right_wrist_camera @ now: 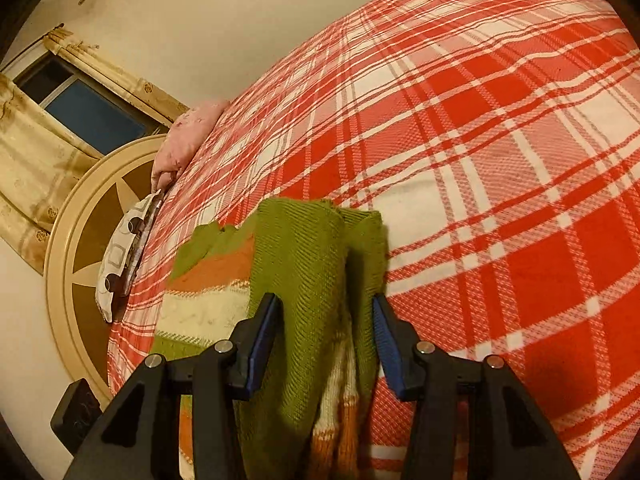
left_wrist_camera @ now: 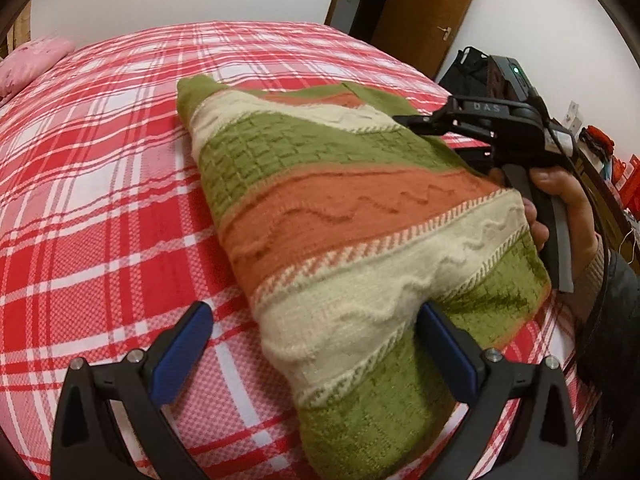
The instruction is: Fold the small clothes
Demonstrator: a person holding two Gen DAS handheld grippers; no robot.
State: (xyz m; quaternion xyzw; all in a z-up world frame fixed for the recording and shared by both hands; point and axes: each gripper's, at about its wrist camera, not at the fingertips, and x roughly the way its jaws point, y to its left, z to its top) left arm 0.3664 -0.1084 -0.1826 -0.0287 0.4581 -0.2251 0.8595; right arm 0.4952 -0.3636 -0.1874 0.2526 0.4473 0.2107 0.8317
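left gripper (left_wrist_camera: 316, 328): jaws stand wide apart at the bottom of the left wrist view. the left blue pad (left_wrist_camera: 182, 354) hangs over bare bedspread (left_wrist_camera: 100, 200), clear of any cloth. the right blue pad presses into the near edge of the knitted sweater (left_wrist_camera: 340, 216), at its cream band; nothing is clamped between the two.

right gripper (right_wrist_camera: 326, 340): jaws part open, at a middling width, in the lower centre of the right wrist view. a bunched green fold of the sweater (right_wrist_camera: 308, 280) fills the gap between the blue pads (right_wrist_camera: 262, 344). both pads lie against the cloth, so the fold is held.

sweater: knitted in green, orange and cream bands with raised zigzag ribs. it lies folded across the centre of the left wrist view, running from upper left to lower right, on the red and white plaid bedspread.

hand (left_wrist_camera: 560, 200): at the right edge of the left wrist view, a hand wraps the grey handle of the right gripper's black body, which points left onto the sweater's far right edge. a dark sleeve shows below it.

pink pillow (left_wrist_camera: 28, 64) sits at upper left.
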